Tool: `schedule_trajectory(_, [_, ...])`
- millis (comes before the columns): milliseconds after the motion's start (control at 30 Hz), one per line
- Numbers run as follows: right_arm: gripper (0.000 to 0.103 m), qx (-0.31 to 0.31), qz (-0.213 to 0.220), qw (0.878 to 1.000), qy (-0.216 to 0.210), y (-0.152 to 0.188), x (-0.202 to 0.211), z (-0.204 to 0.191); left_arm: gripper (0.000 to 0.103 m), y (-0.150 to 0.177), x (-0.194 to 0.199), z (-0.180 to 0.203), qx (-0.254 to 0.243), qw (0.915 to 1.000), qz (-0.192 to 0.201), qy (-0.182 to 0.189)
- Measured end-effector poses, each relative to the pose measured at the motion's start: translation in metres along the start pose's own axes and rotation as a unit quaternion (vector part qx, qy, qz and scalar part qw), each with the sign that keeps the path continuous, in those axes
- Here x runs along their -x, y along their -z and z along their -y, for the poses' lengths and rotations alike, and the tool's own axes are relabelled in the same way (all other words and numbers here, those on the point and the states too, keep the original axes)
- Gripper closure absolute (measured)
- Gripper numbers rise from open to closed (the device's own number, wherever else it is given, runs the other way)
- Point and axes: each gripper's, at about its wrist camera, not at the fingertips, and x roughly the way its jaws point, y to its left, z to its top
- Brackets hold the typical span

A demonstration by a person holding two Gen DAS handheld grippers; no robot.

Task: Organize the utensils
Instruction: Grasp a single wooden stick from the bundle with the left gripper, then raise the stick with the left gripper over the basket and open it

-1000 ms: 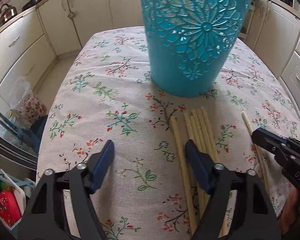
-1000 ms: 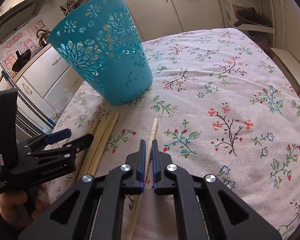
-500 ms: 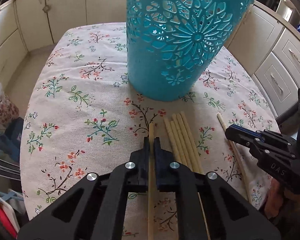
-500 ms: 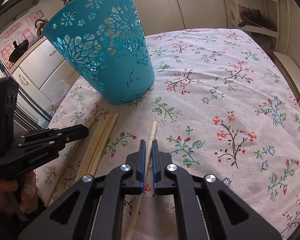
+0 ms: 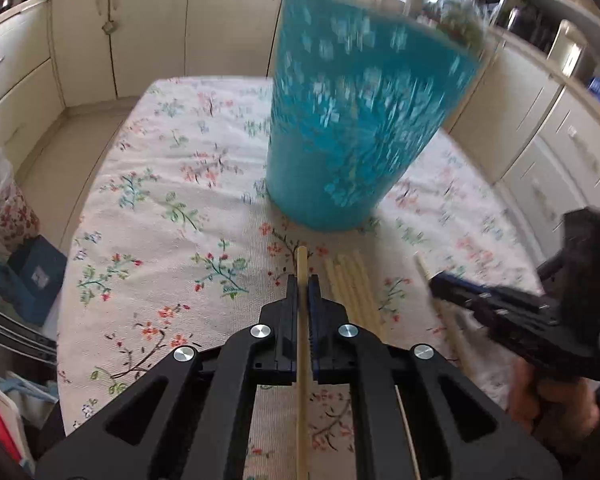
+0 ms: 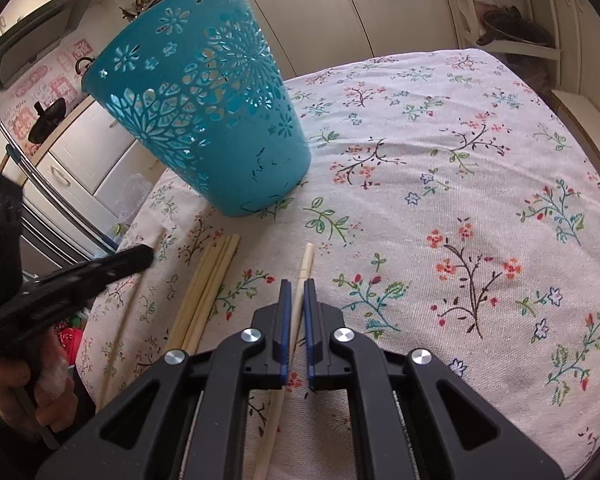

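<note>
Left wrist view: left tool [image 5: 303, 286] clamps one chopstick [image 5: 302, 360], basket [image 5: 364, 112] at twelve o'clock. Right tool [image 6: 296, 292] pinches another chopstick [image 6: 300, 280]. Light, stiff, slippery; grip mid-shaft.

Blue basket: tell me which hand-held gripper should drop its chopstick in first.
Left, probably. The left hand-held gripper is shut on a chopstick aimed at the blue basket. The right hand-held gripper grips a paler chopstick pointing past the basket.
</note>
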Motion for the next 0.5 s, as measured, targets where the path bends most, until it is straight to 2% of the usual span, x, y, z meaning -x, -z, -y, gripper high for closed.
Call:
schedule_trajectory(67, [0.097, -0.002, 0.0, 1.0, -0.002, 0.0, 0.0, 0.0, 0.098, -0.003, 0.027, -0.006, 0.017, 0.9985, 0.04, 0.032])
schedule_trajectory(233, [0.097, -0.004, 0.001, 1.0, -0.004, -0.001, 0.0, 0.0, 0.098, -0.024, 0.086, -0.005, 0.03, 0.989, 0.125, 0.073])
schedule_trajectory(400, [0.097, -0.006, 0.001, 1.0, -0.006, -0.001, 0.0, 0.002, 0.098, -0.056, 0.126, 0.006, 0.031, 0.9756, 0.194, 0.099])
schedule_trajectory(500, [0.097, -0.006, 0.001, 1.0, -0.007, -0.001, 0.0, 0.002, 0.098, -0.08, 0.139, 0.018, 0.033, 0.9668, 0.232, 0.102])
